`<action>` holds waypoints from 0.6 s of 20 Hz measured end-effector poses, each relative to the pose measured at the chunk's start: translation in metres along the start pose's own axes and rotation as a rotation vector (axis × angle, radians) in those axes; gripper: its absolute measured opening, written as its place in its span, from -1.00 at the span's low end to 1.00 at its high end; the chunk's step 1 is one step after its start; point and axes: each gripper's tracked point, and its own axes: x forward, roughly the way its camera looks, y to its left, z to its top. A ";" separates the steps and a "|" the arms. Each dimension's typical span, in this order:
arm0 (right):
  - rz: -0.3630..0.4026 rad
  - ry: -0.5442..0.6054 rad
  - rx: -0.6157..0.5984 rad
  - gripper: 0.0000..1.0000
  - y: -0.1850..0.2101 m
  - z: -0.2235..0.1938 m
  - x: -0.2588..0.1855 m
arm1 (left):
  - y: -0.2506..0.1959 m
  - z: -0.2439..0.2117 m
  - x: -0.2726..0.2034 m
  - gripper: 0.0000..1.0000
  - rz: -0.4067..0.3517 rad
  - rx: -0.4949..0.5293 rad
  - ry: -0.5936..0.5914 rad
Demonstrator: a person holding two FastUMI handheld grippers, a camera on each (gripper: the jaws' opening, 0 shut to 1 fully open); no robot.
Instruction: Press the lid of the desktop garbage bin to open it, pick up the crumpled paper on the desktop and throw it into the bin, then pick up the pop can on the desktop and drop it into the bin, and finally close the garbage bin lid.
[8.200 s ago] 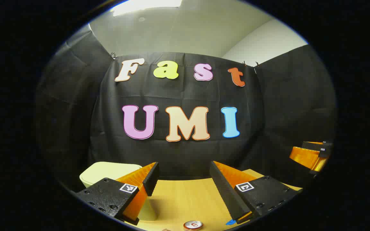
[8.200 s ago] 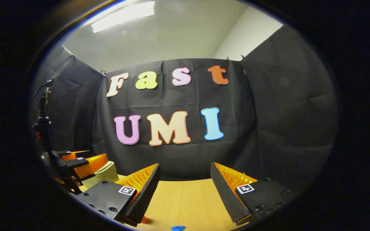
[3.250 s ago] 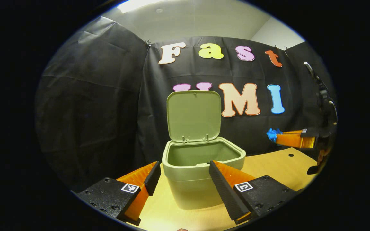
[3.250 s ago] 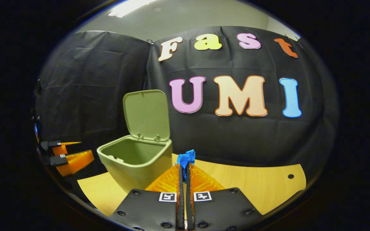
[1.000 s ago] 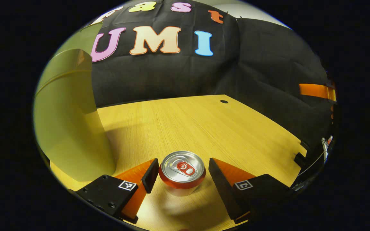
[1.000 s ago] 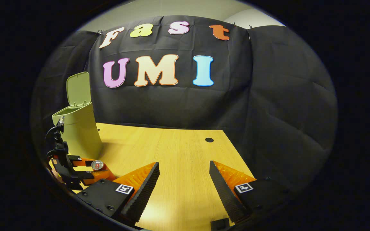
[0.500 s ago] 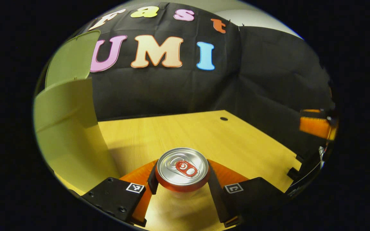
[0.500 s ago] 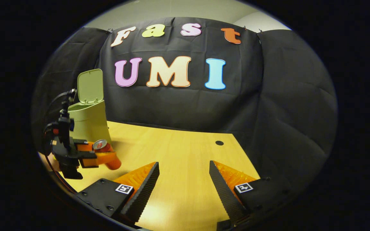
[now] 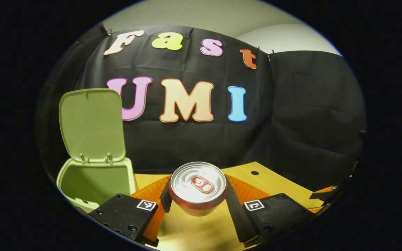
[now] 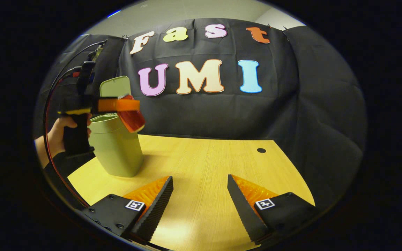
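Left gripper (image 9: 198, 200) jaws clamp the pop can (image 9: 198, 188) by its sides, lifted off the bench (image 10: 204, 164) beside the open garbage bin (image 9: 96, 181), lid (image 9: 91, 125) up for the drop. Right gripper (image 10: 200, 195) jaws wide, idle.

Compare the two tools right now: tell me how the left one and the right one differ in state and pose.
The left tool is shut on the pop can; the right tool is open, with nothing between its fingers. The left tool is raised beside the open garbage bin, holding the can off the desk; the right tool hangs low over the bare wooden desk. Both point toward the booth's back wall.
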 end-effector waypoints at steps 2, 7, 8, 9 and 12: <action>-0.005 0.004 0.014 0.98 0.000 -0.002 0.000 | 0.023 0.025 0.002 0.51 0.043 -0.007 -0.051; -0.013 0.015 0.018 0.97 0.000 -0.008 0.001 | 0.108 0.038 -0.010 0.51 0.227 0.024 -0.062; -0.013 0.020 0.015 0.97 0.001 -0.009 0.001 | 0.123 0.033 -0.014 0.51 0.262 0.025 -0.054; -0.014 0.025 0.009 0.97 0.002 -0.012 0.002 | 0.136 0.029 -0.017 0.48 0.291 0.015 -0.043; -0.020 0.035 0.005 1.00 0.002 -0.009 0.007 | 0.162 0.019 -0.029 0.55 0.353 -0.020 -0.025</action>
